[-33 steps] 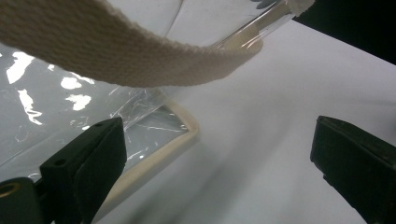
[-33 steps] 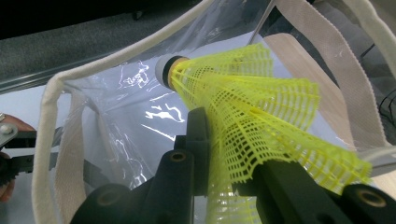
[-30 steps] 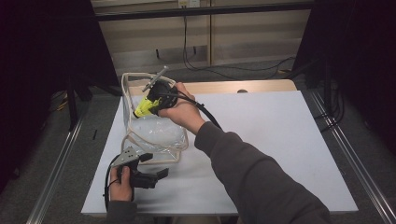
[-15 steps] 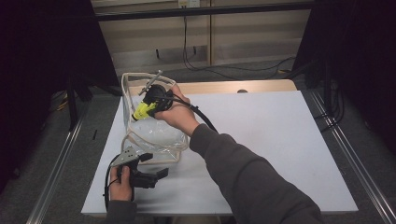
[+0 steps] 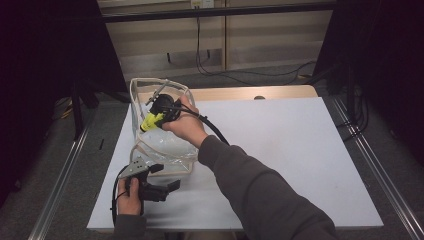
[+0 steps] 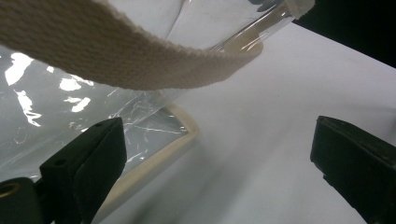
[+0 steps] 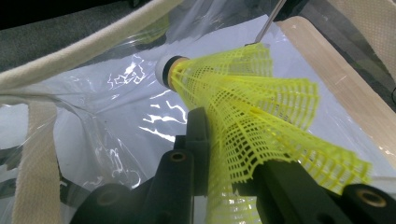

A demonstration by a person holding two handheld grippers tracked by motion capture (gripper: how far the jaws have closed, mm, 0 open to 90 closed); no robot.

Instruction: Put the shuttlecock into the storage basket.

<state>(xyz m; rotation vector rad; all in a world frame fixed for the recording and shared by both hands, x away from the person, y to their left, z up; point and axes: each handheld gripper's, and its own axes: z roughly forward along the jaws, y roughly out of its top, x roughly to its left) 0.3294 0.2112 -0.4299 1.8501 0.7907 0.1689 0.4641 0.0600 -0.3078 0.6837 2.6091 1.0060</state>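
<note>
At the table's left edge, the left gripper (image 5: 172,186) rests with jaws wide apart, holding nothing, just beside the clear bag (image 5: 165,145) and its webbing strap (image 6: 126,60). Steady the bag's mouth. The right gripper (image 5: 150,120) is clamped on the yellow shuttlecock (image 7: 261,116) at the bag's mouth; lower it cork first, clear of the straps. Bag contents cannot be told.

Right tool (image 5: 150,120) clamped (left tool (image 5: 167,186) agape)

shuttlecock (image 7: 261,116) skirt cut off at bottom edge, strap (image 6: 116,60) ends out of frame
</note>
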